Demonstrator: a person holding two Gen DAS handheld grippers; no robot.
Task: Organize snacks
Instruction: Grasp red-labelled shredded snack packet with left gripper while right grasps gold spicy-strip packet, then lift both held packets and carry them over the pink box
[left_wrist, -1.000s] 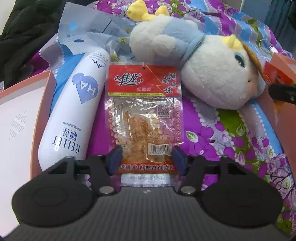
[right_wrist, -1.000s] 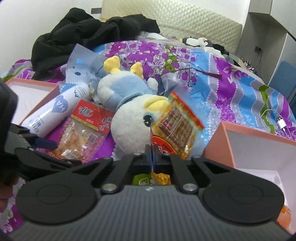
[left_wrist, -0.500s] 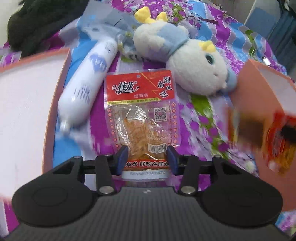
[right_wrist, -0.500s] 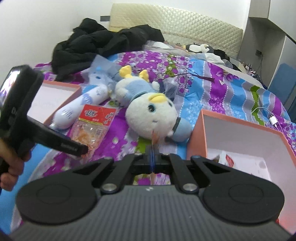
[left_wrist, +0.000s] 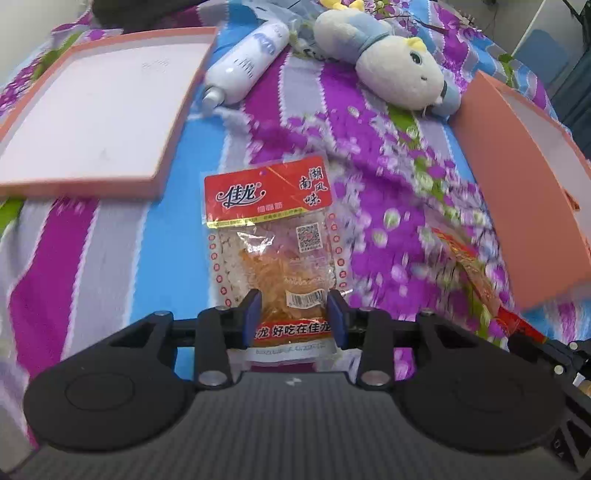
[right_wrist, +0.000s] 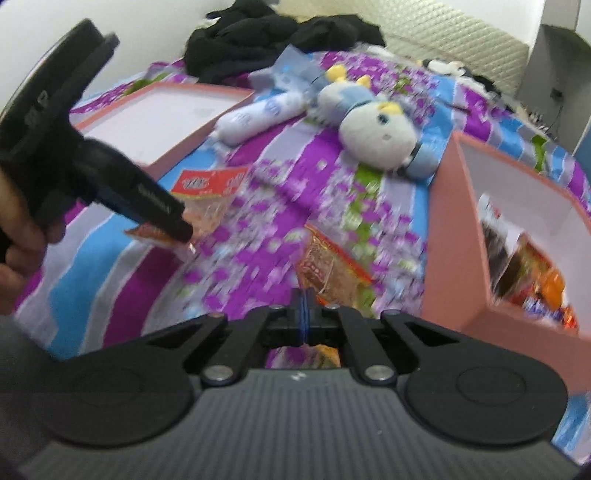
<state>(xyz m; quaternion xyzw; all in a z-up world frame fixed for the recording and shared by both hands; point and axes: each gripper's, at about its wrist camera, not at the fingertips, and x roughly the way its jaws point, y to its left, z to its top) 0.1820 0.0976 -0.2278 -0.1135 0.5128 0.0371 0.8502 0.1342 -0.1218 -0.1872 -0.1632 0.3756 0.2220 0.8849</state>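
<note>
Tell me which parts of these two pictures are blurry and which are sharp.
Left wrist view: the snack packet and left claw are sharp; the bedspread at right smears. Right wrist view: nearly everything streaks with motion, including its packet; only the right claw stays crisp.

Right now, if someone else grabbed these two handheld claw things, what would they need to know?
Left gripper: jaws closed onto the bottom edge of the red-topped snack packet, lifted off the bedspread.
Right gripper: jaws pinched shut on a second snack pack, beside the open pink box.
Done: that box already holds several snacks.
Left: drop both packets in the box. The shallow pink lid, white bottle and plush toy lie untouched on the bed.
</note>
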